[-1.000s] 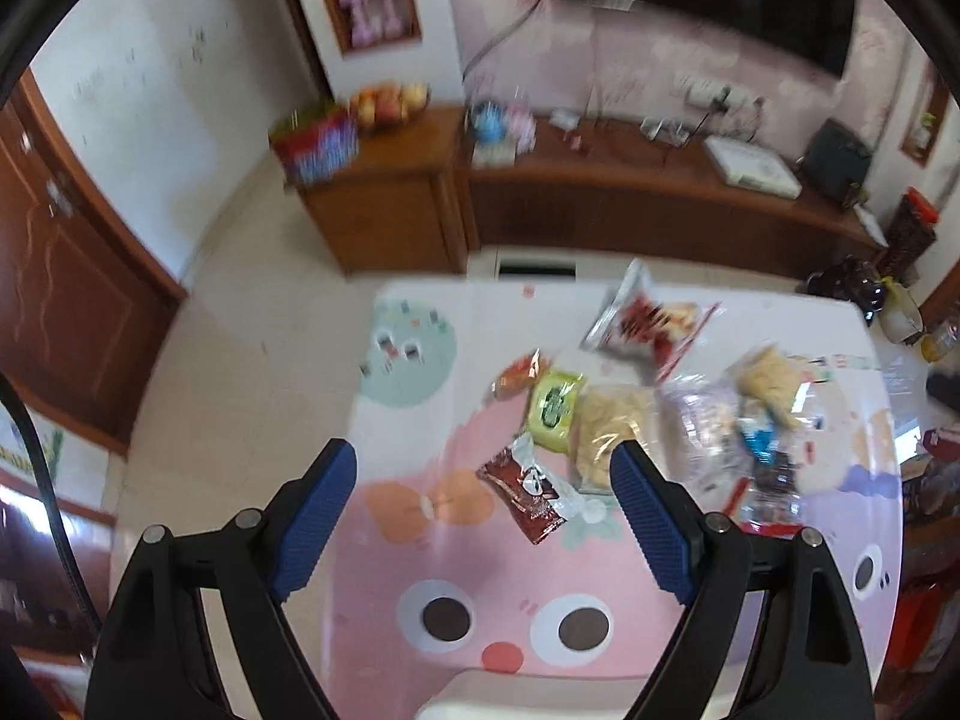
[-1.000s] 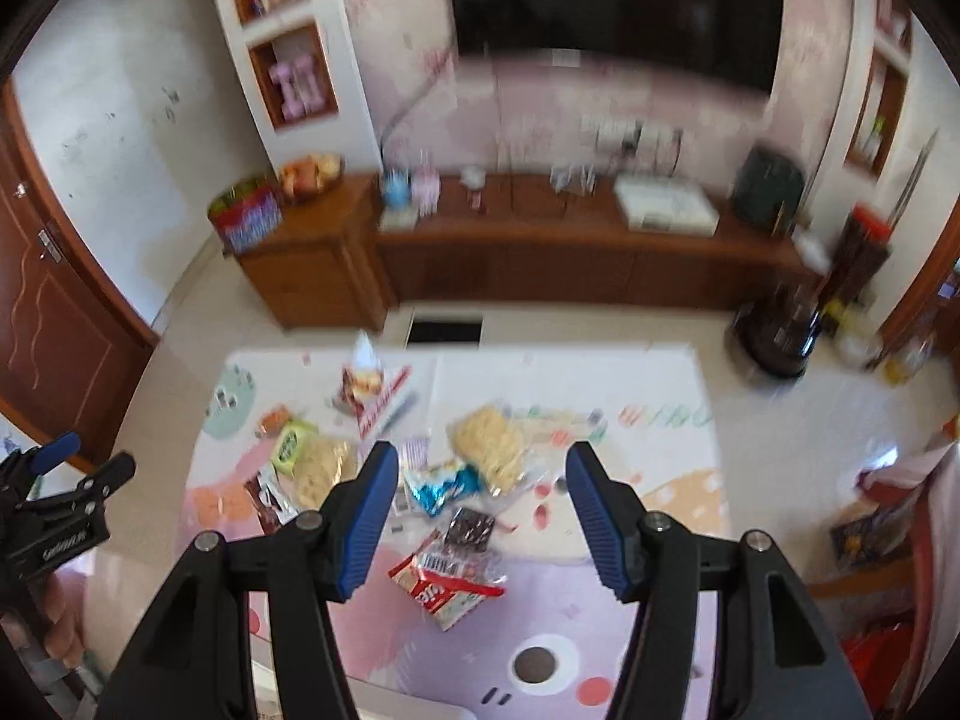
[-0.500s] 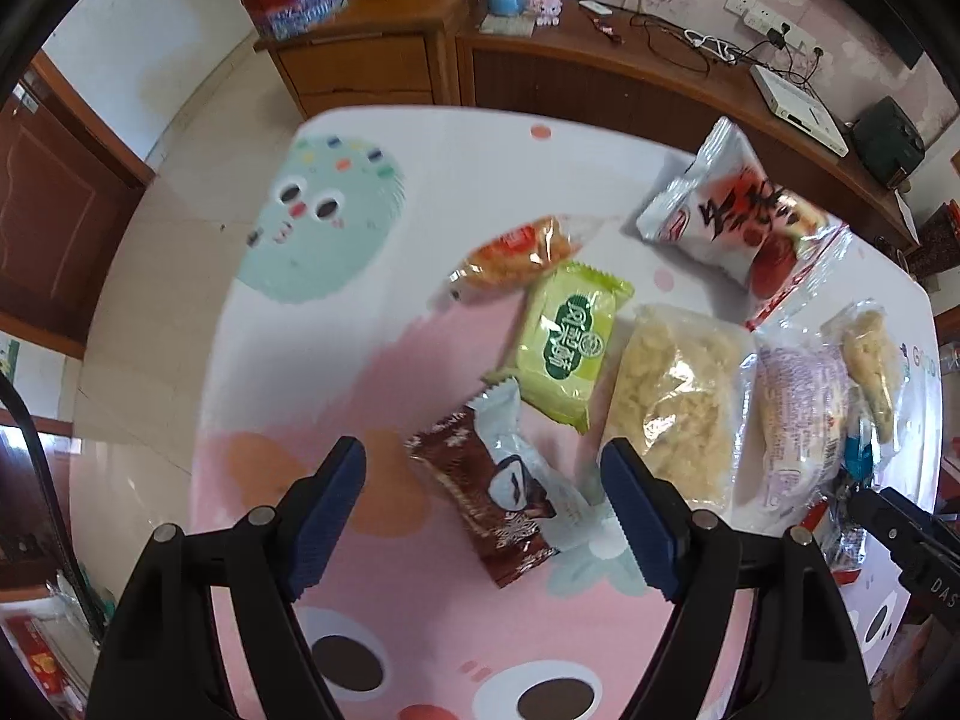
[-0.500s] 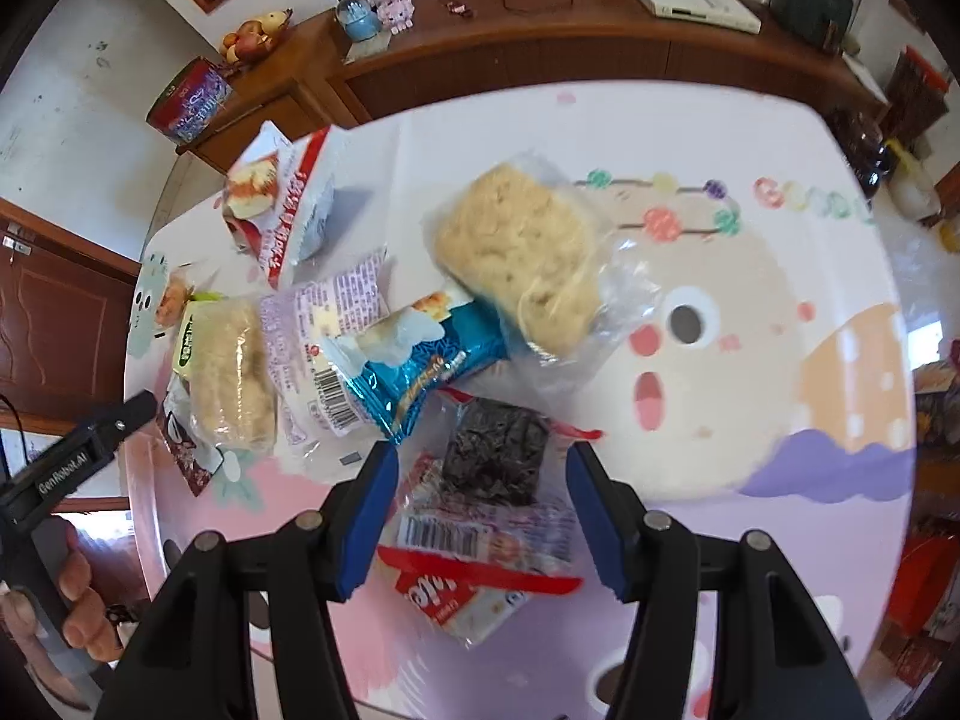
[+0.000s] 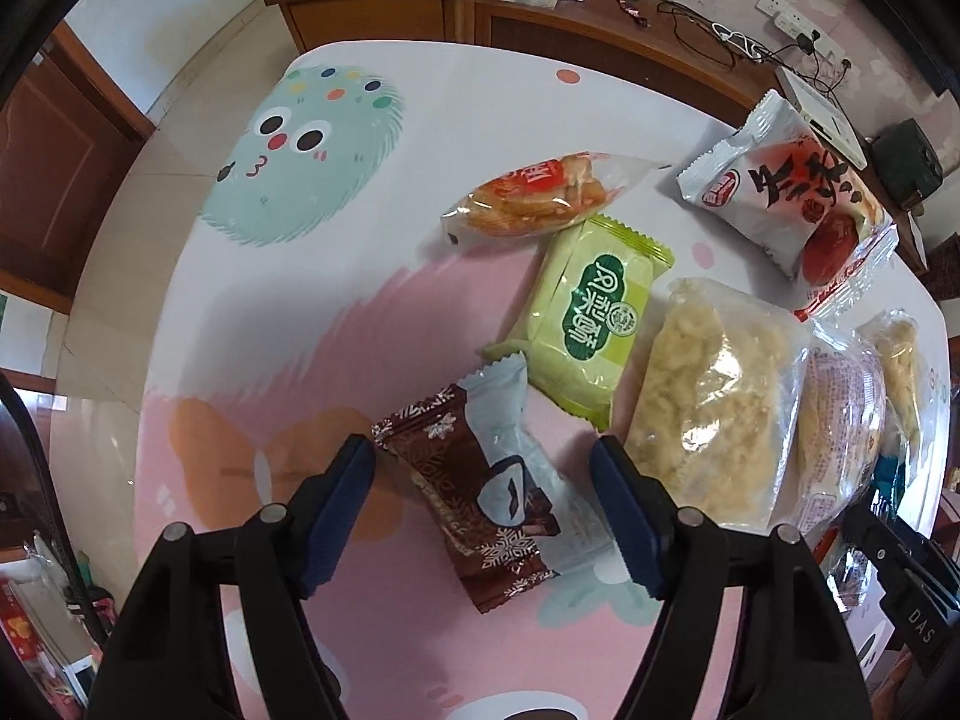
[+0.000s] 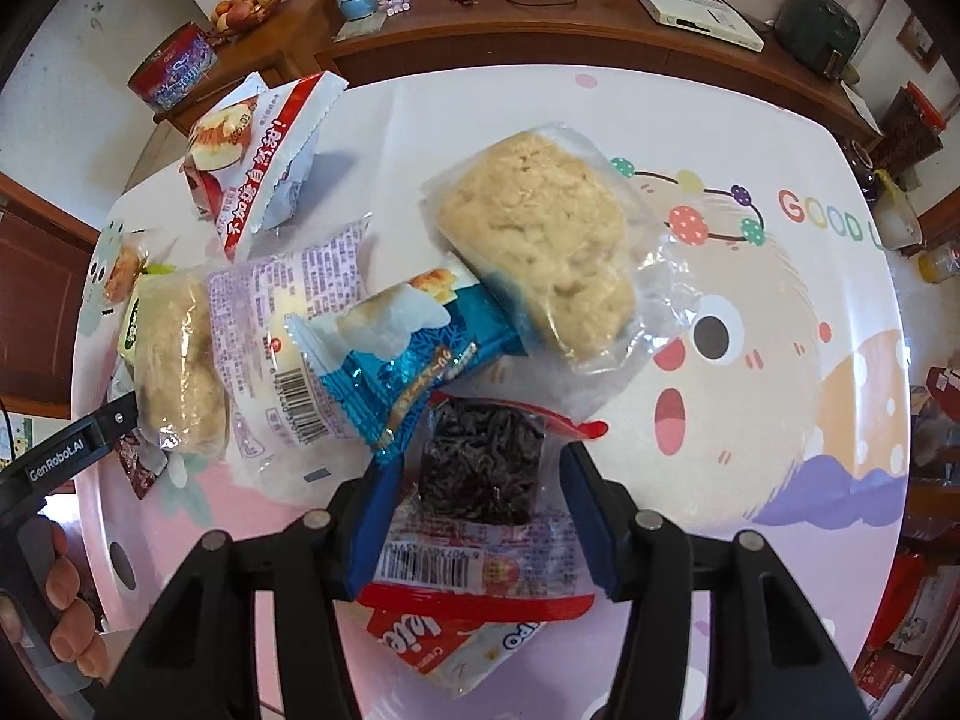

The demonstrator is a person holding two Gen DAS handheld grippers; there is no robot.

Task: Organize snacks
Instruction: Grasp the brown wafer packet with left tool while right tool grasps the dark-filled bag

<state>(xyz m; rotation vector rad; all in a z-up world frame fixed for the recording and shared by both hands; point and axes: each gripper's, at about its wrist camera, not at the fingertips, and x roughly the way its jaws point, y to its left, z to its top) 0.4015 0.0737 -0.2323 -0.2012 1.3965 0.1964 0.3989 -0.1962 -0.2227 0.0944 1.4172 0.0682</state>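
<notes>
Pointing down at the table, my left gripper (image 5: 480, 450) has its blue pads either side of a brown snowflake-print snack pack (image 5: 480, 498). Its jaws are closing and the pads do not press the pack. Beyond it lie a green pack (image 5: 591, 324), an orange pack (image 5: 540, 195), a clear bag of pale crumbly snack (image 5: 708, 402) and a white-and-red pack (image 5: 786, 198). My right gripper (image 6: 478, 462) straddles a clear, red-trimmed pack holding a dark block (image 6: 480, 462). Its jaws are closing too, with the pads near the wrapper's sides.
A blue pack (image 6: 408, 354), a pale puffed snack bag (image 6: 540, 240) and a printed clear pack (image 6: 288, 324) crowd the cartoon-printed table (image 6: 780, 360). A hand (image 6: 66, 606) holds the left gripper at the left edge. A wooden sideboard (image 5: 600, 42) runs behind the table.
Both grippers have come down close over the table and narrowed their jaws. The brown pack now sits between the left pads and the dark-block pack between the right pads.
</notes>
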